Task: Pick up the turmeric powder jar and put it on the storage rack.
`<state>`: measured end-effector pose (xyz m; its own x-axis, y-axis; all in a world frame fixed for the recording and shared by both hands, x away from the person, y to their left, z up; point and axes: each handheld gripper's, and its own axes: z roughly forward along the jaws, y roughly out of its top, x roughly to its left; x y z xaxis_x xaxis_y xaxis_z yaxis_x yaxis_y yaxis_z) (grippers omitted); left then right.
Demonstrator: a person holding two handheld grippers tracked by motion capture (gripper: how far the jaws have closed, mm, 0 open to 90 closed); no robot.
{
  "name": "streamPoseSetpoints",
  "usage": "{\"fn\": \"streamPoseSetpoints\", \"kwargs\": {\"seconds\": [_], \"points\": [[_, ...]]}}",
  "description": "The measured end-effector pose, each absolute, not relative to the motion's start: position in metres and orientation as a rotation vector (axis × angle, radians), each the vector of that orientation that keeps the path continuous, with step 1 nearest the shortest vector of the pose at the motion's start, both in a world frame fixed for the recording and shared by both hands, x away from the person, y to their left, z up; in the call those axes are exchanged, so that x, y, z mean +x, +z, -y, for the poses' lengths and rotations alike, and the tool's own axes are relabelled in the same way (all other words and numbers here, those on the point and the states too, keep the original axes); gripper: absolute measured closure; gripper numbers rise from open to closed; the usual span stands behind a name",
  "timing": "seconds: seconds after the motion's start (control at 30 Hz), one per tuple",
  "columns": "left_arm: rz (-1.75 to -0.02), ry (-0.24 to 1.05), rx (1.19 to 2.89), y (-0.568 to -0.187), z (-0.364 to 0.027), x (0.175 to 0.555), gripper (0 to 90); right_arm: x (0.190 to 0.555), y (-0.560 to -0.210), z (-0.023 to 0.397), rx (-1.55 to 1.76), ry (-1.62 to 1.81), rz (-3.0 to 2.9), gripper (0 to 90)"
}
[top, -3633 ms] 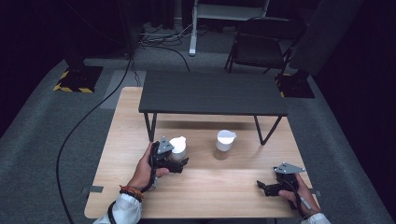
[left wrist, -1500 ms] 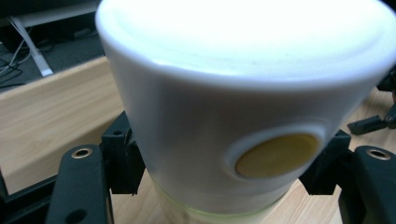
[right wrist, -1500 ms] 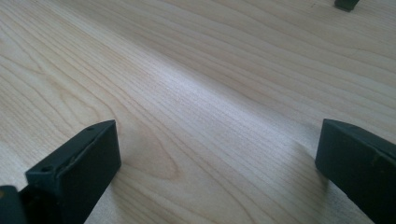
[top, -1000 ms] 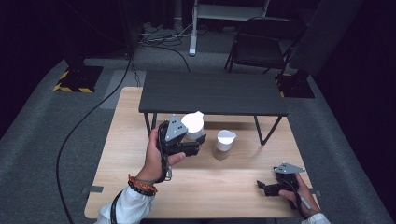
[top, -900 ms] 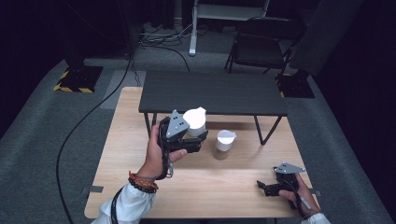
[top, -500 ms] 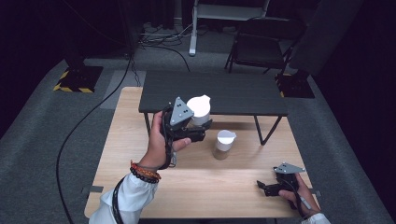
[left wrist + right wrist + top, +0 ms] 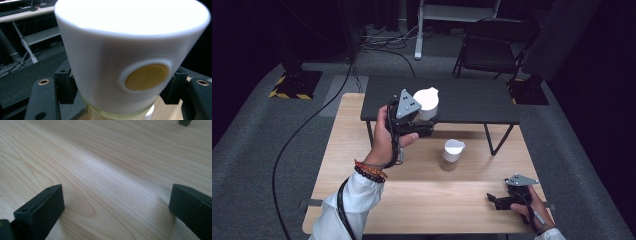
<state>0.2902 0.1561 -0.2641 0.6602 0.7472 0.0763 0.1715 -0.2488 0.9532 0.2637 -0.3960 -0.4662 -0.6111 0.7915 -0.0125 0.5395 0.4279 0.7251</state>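
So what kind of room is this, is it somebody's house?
Probably not a house; it looks like a studio or lab set up for recording. The wooden table stands on grey carpet in a dark room, cables trail across the floor, and a folding chair waits at the back.

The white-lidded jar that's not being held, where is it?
In the high view, the jar stands mid-table on the wooden table, in front of the black shelf.

A white-capped jar [image 7: 427,102] bears a round yellow spot [image 7: 146,76] on its cap. The tongs [image 7: 424,127] are black. The counter [image 7: 362,200] is pale wood with wavy grain. A dark grey shelf [image 7: 472,102] stands on it.
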Motion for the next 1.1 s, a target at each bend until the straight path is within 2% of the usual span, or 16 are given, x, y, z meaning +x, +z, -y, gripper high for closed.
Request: {"fn": "streamPoseSetpoints", "kwargs": {"seconds": [0.63, 1.1], "points": [[-0.793, 0.681, 1.729, -0.264, -0.141, 0.334, 29.9, 0.264, -0.466, 0.396, 1.139, 0.995, -2.334, 0.0], [-0.904, 0.703, 1.719, -0.272, -0.132, 0.364, 29.8, 0.264, -0.466, 0.396, 1.137, 0.997, -2.337, 0.0]]}}
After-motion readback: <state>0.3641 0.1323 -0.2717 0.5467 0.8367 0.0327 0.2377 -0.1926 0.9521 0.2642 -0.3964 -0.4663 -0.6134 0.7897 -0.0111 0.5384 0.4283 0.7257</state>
